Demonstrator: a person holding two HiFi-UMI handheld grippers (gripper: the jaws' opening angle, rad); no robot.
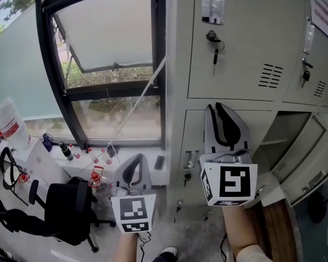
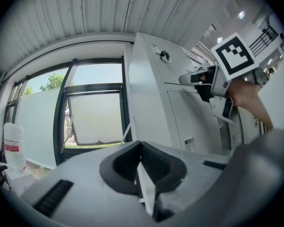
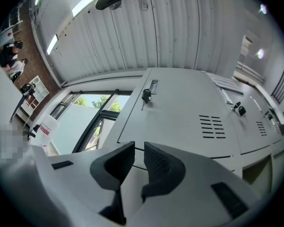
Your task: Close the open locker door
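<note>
Head view: 2 claws showed, the left gripper (image 1: 133, 165) and the right gripper (image 1: 215, 108), and 2 keys (image 1: 215, 52) hung in the shut upper doors. The open locker door (image 1: 309, 165), grey with vent slots, stood swung out to the right of and below the right gripper, its far edge cut off.

Left gripper view: its pads met on nothing. The open door was hard to make out beyond the right gripper.

Right gripper view: its jaws stood a narrow gap apart, empty. 2 keys showed above them. Only the dark compartment (image 3: 262, 171) showed, lower right.
</note>
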